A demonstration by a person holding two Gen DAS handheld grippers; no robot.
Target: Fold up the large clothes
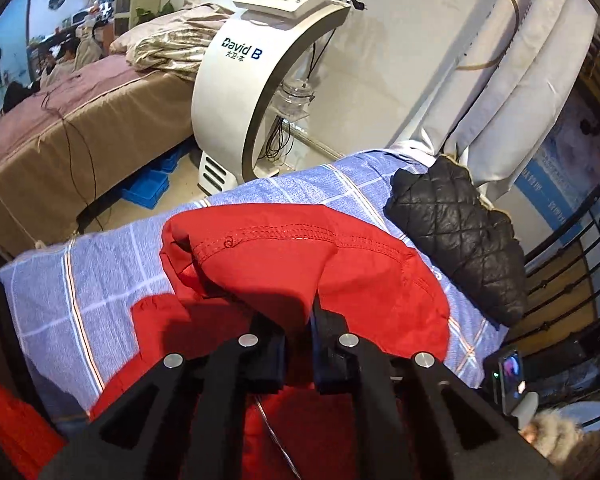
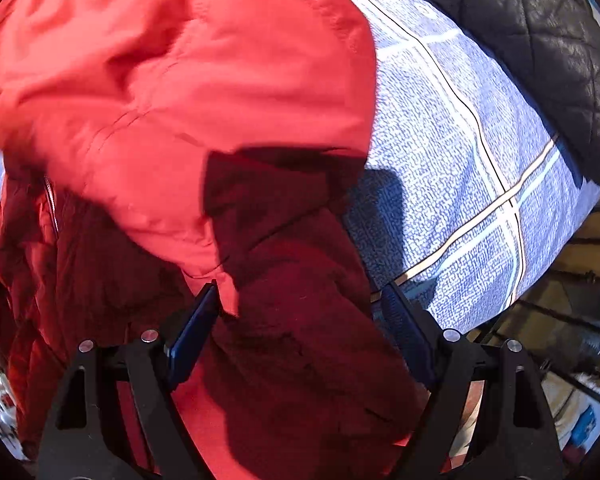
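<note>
A large red jacket (image 1: 300, 264) lies on a bed with a blue checked sheet (image 1: 112, 280). My left gripper (image 1: 298, 320) is shut on a fold of the red jacket and holds it raised over the sheet. In the right wrist view the red jacket (image 2: 180, 100) fills the left and middle. My right gripper (image 2: 300, 300) is open, its two jaws wide apart with red jacket cloth lying between them, not pinched. The blue checked sheet (image 2: 460, 184) shows to its right.
A black quilted jacket (image 1: 460, 236) lies folded at the bed's far right corner, also in the right wrist view (image 2: 540, 48). A white "David B" machine (image 1: 236, 88) stands beyond the bed. A brown-covered bed (image 1: 60, 136) is at left. A dark metal railing (image 1: 572, 272) runs along the right.
</note>
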